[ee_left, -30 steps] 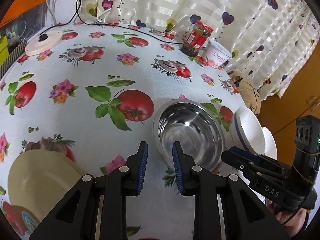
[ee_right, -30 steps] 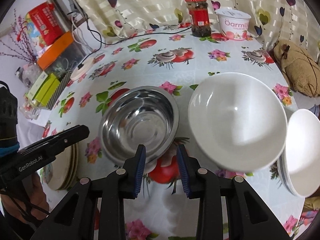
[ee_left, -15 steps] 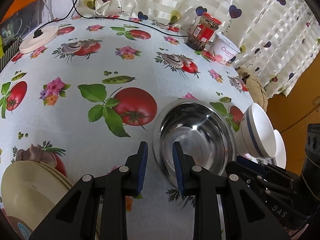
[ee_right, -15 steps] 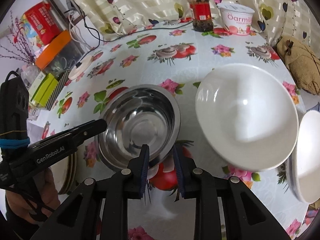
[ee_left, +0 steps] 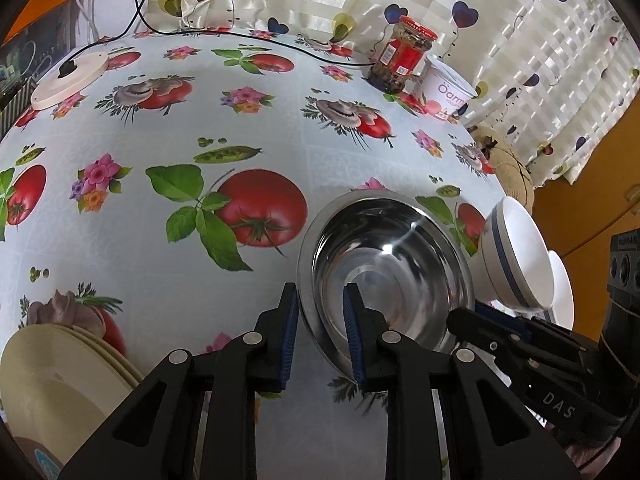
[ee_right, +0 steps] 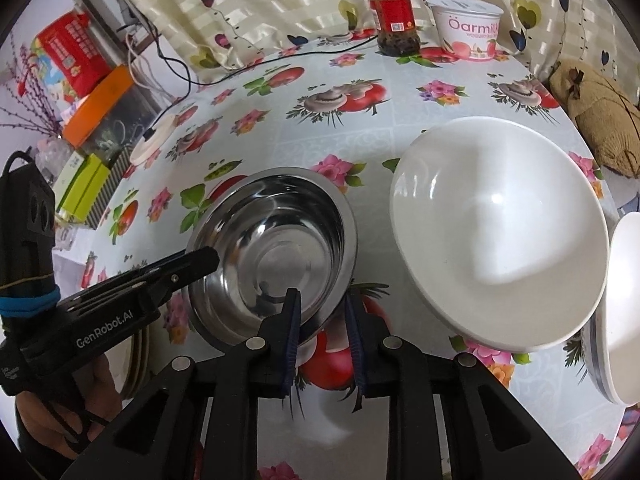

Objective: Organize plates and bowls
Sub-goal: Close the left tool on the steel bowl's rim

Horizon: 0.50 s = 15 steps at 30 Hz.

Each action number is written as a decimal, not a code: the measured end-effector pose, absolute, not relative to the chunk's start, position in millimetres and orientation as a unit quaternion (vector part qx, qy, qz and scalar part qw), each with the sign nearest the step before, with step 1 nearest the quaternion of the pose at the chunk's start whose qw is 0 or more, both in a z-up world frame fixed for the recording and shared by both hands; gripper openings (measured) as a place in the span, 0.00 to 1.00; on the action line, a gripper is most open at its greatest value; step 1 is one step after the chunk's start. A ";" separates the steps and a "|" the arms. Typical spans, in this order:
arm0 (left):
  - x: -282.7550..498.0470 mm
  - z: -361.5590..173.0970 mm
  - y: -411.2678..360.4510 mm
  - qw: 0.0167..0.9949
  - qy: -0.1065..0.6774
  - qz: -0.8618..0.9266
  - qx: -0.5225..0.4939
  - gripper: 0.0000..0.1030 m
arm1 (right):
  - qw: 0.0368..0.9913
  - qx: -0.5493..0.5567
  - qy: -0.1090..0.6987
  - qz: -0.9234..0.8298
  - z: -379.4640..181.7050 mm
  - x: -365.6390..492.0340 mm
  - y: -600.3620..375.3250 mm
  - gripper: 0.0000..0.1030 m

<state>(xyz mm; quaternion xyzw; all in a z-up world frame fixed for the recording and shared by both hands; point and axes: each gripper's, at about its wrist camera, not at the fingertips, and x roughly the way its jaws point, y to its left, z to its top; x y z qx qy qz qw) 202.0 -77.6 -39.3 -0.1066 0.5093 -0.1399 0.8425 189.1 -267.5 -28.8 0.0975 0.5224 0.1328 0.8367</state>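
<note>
A steel bowl point(ee_left: 384, 276) sits on the flowered tablecloth; it also shows in the right wrist view point(ee_right: 276, 252). My left gripper point(ee_left: 320, 304) is open and straddles the bowl's near left rim, one finger inside and one outside. My right gripper point(ee_right: 320, 308) is open and straddles the bowl's near right rim. A large white bowl point(ee_right: 496, 232) with a blue band point(ee_left: 512, 256) stands right of the steel bowl. A stack of cream plates point(ee_left: 52, 384) lies at the lower left. White dishes point(ee_right: 620, 308) stack at the far right.
A sauce jar point(ee_right: 394, 12) and a yogurt tub point(ee_right: 468, 28) stand at the table's back edge by the curtain. A white round base with a cable point(ee_left: 68, 76) lies at the back left. A brown cloth bag point(ee_right: 600, 112) lies at the right edge.
Both grippers have moved forward onto the steel bowl's rim, each now with one finger inside it. The right jaws have narrowed a little.
</note>
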 end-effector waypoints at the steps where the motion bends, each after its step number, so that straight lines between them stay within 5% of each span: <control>1: 200.4 -39.2 -78.3 0.842 0.510 -0.141 -0.105 0.23 | 0.837 0.097 0.523 0.132 -28.6 188.6 -268.4 0.20; 15: 154.2 -39.6 -88.7 0.831 0.526 -0.158 -0.089 0.23 | 0.830 0.096 0.533 0.132 -25.5 144.4 -279.1 0.20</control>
